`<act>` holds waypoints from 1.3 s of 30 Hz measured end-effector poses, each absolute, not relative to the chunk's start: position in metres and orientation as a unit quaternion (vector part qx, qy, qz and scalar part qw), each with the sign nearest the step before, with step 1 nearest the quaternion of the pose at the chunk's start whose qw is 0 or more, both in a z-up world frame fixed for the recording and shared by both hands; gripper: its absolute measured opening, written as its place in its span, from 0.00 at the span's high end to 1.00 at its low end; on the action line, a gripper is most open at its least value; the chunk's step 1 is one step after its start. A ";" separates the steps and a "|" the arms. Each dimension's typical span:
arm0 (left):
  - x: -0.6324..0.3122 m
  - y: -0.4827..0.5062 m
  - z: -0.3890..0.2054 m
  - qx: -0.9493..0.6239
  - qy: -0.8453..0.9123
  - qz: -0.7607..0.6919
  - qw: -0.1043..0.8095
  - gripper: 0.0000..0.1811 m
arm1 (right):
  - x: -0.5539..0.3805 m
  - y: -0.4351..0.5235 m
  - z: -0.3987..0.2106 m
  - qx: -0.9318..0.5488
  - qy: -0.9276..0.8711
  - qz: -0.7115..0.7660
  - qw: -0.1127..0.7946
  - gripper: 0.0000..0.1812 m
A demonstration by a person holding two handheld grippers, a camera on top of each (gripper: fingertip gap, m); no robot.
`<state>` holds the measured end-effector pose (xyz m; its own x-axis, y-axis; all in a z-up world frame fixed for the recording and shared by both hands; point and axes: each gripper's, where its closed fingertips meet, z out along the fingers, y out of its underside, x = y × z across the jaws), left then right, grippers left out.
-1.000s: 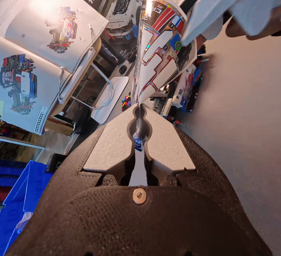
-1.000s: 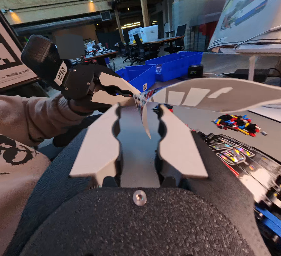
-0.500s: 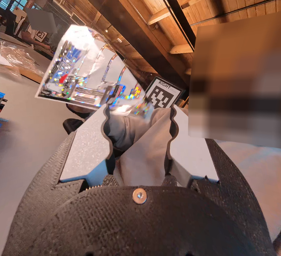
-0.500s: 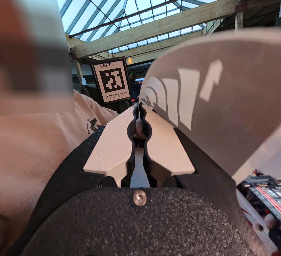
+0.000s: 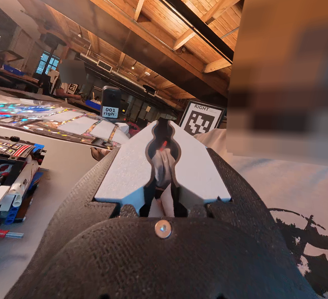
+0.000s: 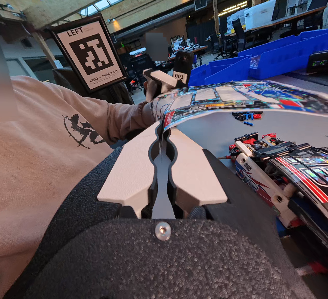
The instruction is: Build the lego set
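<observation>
Your right gripper (image 6: 162, 130) is pinched on the corner of the sticker sheet (image 6: 230, 98), which arches out above the grey table (image 6: 204, 130) and the lego car (image 6: 284, 169). Your left gripper (image 5: 163, 125) is pressed together with a small red sliver between its tips, raised beside the sheet's far edge.

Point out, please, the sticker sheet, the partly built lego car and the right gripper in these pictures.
sticker sheet (image 6: 230, 95): right wrist view, on a pale blank panel of its printed face.
lego car (image 6: 257, 180): right wrist view, on its white side panel.
right gripper (image 6: 162, 131): right wrist view, between the fingertips shut on the sheet's edge.
</observation>
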<state>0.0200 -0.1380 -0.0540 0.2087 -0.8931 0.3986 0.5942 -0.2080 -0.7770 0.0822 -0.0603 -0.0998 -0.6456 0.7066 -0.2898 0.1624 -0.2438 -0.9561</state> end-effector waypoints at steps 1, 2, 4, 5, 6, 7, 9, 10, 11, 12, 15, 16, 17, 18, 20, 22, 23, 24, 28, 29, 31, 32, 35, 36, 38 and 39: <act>0.021 -0.142 -0.053 -0.479 0.168 -0.604 0.614 0.97 | 0.081 -0.060 -0.103 -0.376 -0.590 0.686 0.199 1.00; 0.022 -0.145 -0.055 -0.482 0.182 -0.598 0.614 0.97 | 0.081 -0.060 -0.106 -0.377 -0.596 0.679 0.203 1.00; 0.023 -0.151 -0.055 -0.478 0.204 -0.592 0.616 0.97 | 0.079 -0.060 -0.113 -0.379 -0.613 0.658 0.217 1.00; 0.022 -0.153 -0.054 -0.474 0.209 -0.591 0.619 0.97 | 0.079 -0.061 -0.118 -0.375 -0.626 0.646 0.224 1.00; 0.019 -0.155 -0.052 -0.470 0.212 -0.588 0.623 0.99 | 0.080 -0.063 -0.122 -0.370 -0.640 0.633 0.231 1.00; 0.016 -0.153 -0.052 -0.474 0.208 -0.580 0.629 0.99 | 0.080 -0.064 -0.127 -0.362 -0.656 0.616 0.241 1.00; 0.004 -0.138 -0.058 -0.507 0.177 -0.540 0.648 0.99 | 0.080 -0.067 -0.134 -0.343 -0.681 0.589 0.269 1.00; -0.004 -0.129 -0.062 -0.527 0.156 -0.519 0.655 0.98 | 0.081 -0.070 -0.132 -0.329 -0.685 0.585 0.283 1.00; -0.015 -0.117 -0.069 -0.553 0.123 -0.494 0.659 0.96 | 0.083 -0.074 -0.125 -0.310 -0.683 0.592 0.294 1.00; -0.028 -0.103 -0.081 -0.592 0.081 -0.463 0.654 0.95 | 0.086 -0.079 -0.116 -0.291 -0.677 0.602 0.306 1.00; -0.038 -0.085 -0.117 -0.663 0.010 -0.485 0.571 0.71 | 0.100 -0.093 -0.092 -0.228 -0.680 0.606 0.343 1.00; -0.026 -0.088 -0.117 -0.651 0.009 -0.538 0.535 0.63 | 0.106 -0.099 -0.085 -0.209 -0.681 0.610 0.347 1.00; -0.013 -0.092 -0.115 -0.636 0.013 -0.586 0.503 0.59 | 0.111 -0.103 -0.079 -0.194 -0.682 0.613 0.350 1.00; 0.000 -0.096 -0.113 -0.622 0.022 -0.622 0.475 0.56 | 0.115 -0.105 -0.076 -0.185 -0.683 0.612 0.353 1.00; 0.029 -0.104 -0.115 -0.619 0.054 -0.656 0.427 0.52 | 0.119 -0.104 -0.073 -0.178 -0.685 0.607 0.361 1.00; 0.048 -0.108 -0.117 -0.618 0.073 -0.674 0.397 0.51 | 0.124 -0.104 -0.069 -0.170 -0.684 0.606 0.368 1.00; 0.053 -0.110 -0.114 -0.608 0.074 -0.689 0.388 0.52 | 0.125 -0.103 -0.067 -0.167 -0.685 0.603 0.374 1.00; 0.056 -0.111 -0.111 -0.600 0.072 -0.699 0.383 0.53 | 0.127 -0.103 -0.065 -0.163 -0.685 0.600 0.380 1.00; 0.059 -0.122 -0.097 -0.567 0.096 -0.715 0.398 0.68 | 0.128 -0.099 -0.063 -0.167 -0.685 0.588 0.396 1.00; 0.058 -0.124 -0.092 -0.556 0.105 -0.715 0.411 0.74 | 0.127 -0.097 -0.065 -0.174 -0.687 0.585 0.395 1.00; 0.054 -0.127 -0.083 -0.542 0.119 -0.705 0.441 0.86 | 0.122 -0.092 -0.071 -0.190 -0.690 0.581 0.389 1.00; 0.052 -0.126 -0.083 -0.545 0.125 -0.690 0.459 0.92 | 0.119 -0.088 -0.074 -0.200 -0.689 0.580 0.385 1.00; 0.047 -0.123 -0.084 -0.562 0.138 -0.640 0.505 1.00 | 0.110 -0.077 -0.084 -0.235 -0.686 0.582 0.369 1.00; 0.046 -0.123 -0.084 -0.567 0.143 -0.625 0.517 1.00 | 0.108 -0.073 -0.089 -0.250 -0.686 0.581 0.360 1.00; 0.046 -0.123 -0.086 -0.580 0.159 -0.590 0.538 1.00 | 0.105 -0.070 -0.092 -0.272 -0.676 0.600 0.331 1.00; 0.045 -0.122 -0.085 -0.583 0.161 -0.578 0.548 1.00 | 0.103 -0.068 -0.091 -0.286 -0.667 0.610 0.319 1.00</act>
